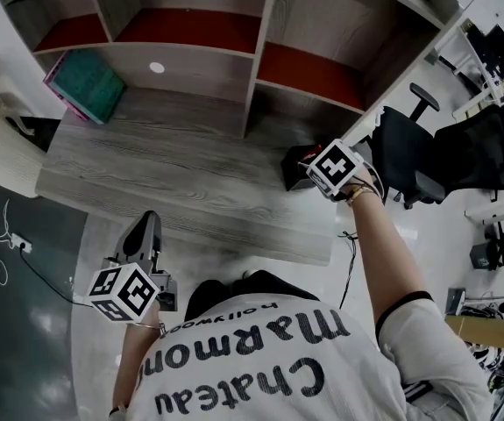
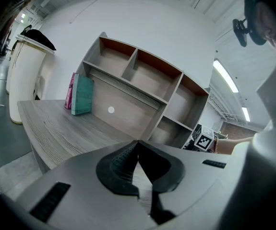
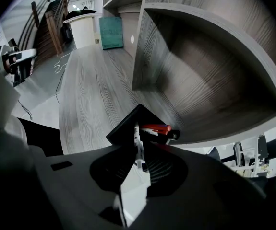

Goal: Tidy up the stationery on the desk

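I count one white pen [image 3: 137,145], one red pen [image 3: 155,127], one black pen [image 3: 173,135], one black box [image 3: 126,124], two books [image 2: 82,96] and one shelf unit [image 1: 253,70].

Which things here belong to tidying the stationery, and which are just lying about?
Job in hand:
white pen, held in the right gripper jaws
black pen holder
red marker

Lying about:
teal book
office chair
power strip on the floor

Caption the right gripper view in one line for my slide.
Right gripper grips a white pen at a black rectangular box with a red marker, beside grey wooden shelving.
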